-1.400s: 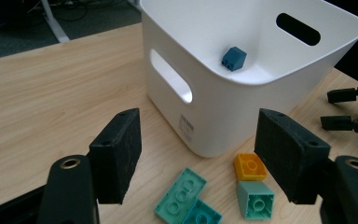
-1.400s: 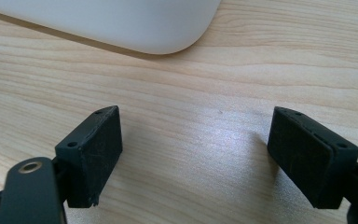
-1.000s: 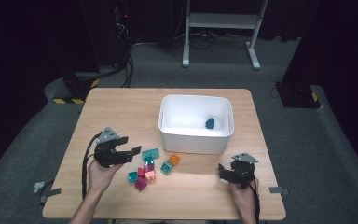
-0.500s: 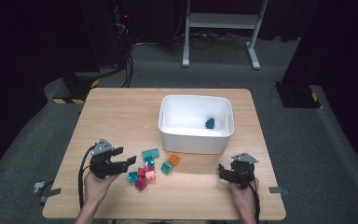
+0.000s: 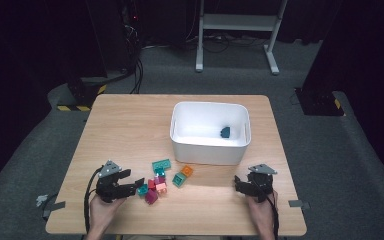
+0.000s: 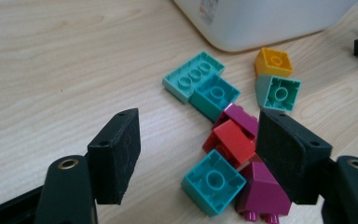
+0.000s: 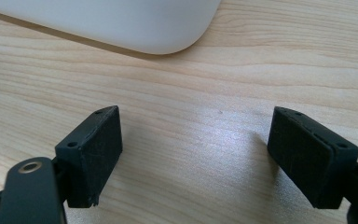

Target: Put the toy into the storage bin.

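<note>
While the bricks are heaped just in front of the white bin (image 5: 207,150), the left gripper (image 6: 200,154) is brought low over the near edge of the heap, jaws spread and empty – the teal brick (image 6: 213,181) is framed between them, untouched, presumably so it can be pinched first and carried to the bin. One dark teal piece (image 5: 225,132) is already lodged inside. The red brick (image 6: 230,140) and magenta brick (image 6: 261,189) are crowded against the teal one, so a clean pinch may be hindered. The right gripper (image 7: 196,154) is parked over bare table (image 7: 191,93) by the bin's corner – jaws released, nothing between them. Compared with a second ago, the left gripper is seen lower and nearer the heap; the right is unmoved.
</note>
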Available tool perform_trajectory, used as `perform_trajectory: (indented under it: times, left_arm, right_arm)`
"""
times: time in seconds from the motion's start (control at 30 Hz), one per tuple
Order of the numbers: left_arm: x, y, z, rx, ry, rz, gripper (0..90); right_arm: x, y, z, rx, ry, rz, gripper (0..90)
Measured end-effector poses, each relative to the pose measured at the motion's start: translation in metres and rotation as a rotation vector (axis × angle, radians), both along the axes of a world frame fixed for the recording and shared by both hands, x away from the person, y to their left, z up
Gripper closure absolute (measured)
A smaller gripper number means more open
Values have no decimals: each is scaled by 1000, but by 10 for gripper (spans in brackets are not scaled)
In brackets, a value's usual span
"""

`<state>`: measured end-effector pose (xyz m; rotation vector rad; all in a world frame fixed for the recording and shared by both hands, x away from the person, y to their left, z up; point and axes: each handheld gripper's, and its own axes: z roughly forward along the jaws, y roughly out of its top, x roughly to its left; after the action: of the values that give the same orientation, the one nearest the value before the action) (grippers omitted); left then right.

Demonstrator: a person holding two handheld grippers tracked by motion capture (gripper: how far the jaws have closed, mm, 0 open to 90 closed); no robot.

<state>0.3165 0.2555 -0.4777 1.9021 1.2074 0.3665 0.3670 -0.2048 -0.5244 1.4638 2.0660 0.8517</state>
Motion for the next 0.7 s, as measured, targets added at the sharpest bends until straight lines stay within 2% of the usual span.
perform_trajectory:
  times: [0.17,0.37,0.7]
  left_arm:
    - [-6,-1,-12,21,21,-2,330]
    - [-13,0,-23,3,33,1,324]
    - [-14,-4,-34,13,39,23,323]
  right_arm:
    - [0,0,0,0,0,0,176]
    - [0,0,0,0,0,0,176]
    - [0,0,0,0,0,0,176]
